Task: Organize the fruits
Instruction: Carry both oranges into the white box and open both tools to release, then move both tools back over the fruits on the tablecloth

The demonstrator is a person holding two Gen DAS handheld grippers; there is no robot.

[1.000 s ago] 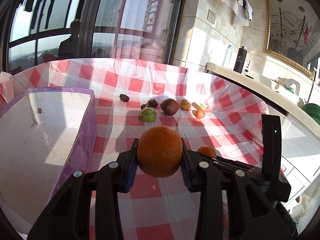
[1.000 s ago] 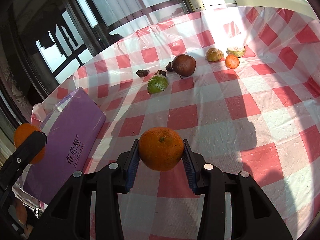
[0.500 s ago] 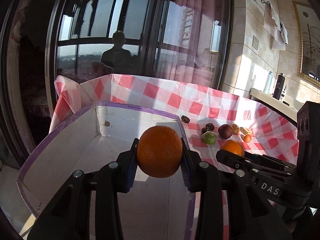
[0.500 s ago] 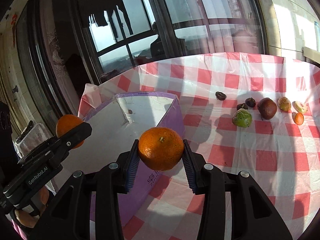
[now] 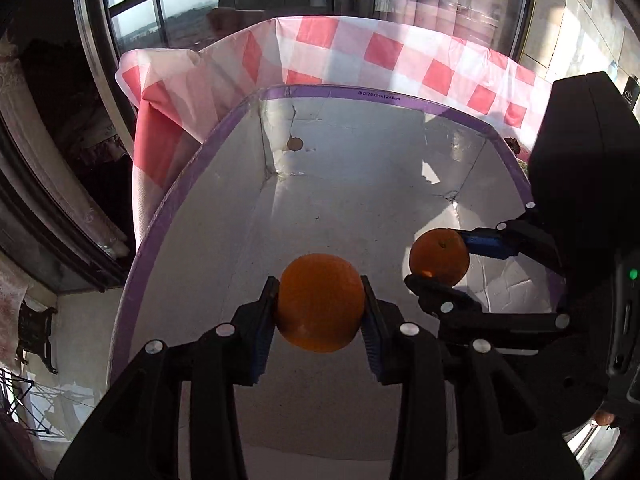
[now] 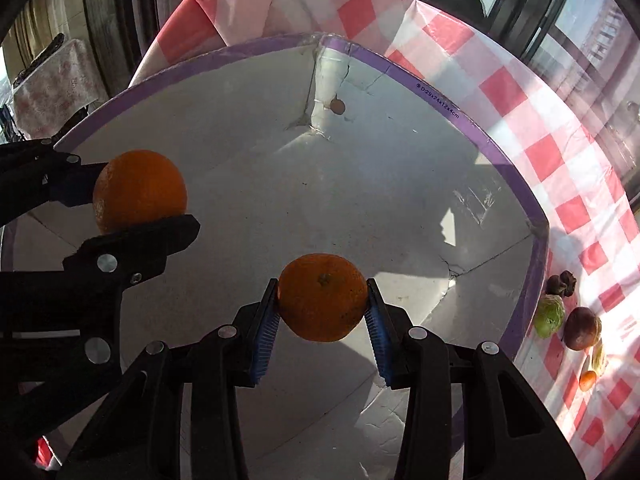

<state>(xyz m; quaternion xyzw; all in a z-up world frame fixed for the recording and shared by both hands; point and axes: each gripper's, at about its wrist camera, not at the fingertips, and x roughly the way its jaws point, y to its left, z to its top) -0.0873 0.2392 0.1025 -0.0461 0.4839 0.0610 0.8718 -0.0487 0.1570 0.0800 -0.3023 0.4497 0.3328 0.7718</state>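
Observation:
My left gripper (image 5: 320, 308) holds a smooth orange (image 5: 320, 298) over the open white box with a purple rim (image 5: 384, 98). Its jaws are opening, with the pads still against the fruit. My right gripper (image 6: 323, 308) is shut on a second orange (image 6: 323, 292) with a stem dimple, also above the box floor. In the left wrist view the right gripper (image 5: 439, 264) and its orange (image 5: 438, 254) hang just to the right. In the right wrist view the left gripper (image 6: 140, 200) and its orange (image 6: 138, 184) are at the left.
The box (image 6: 440, 96) has a small brown spot on its far wall. On the red-checked cloth (image 6: 580, 216) beside its right wall lie a green fruit (image 6: 550, 316), a dark round fruit (image 6: 584, 328), dark dried pieces (image 6: 562, 284) and a tiny orange fruit (image 6: 587, 380). Windows stand behind.
Both grippers have swung from over the cloth to above the open box and tilted down, each still carrying its orange. They now sit side by side.

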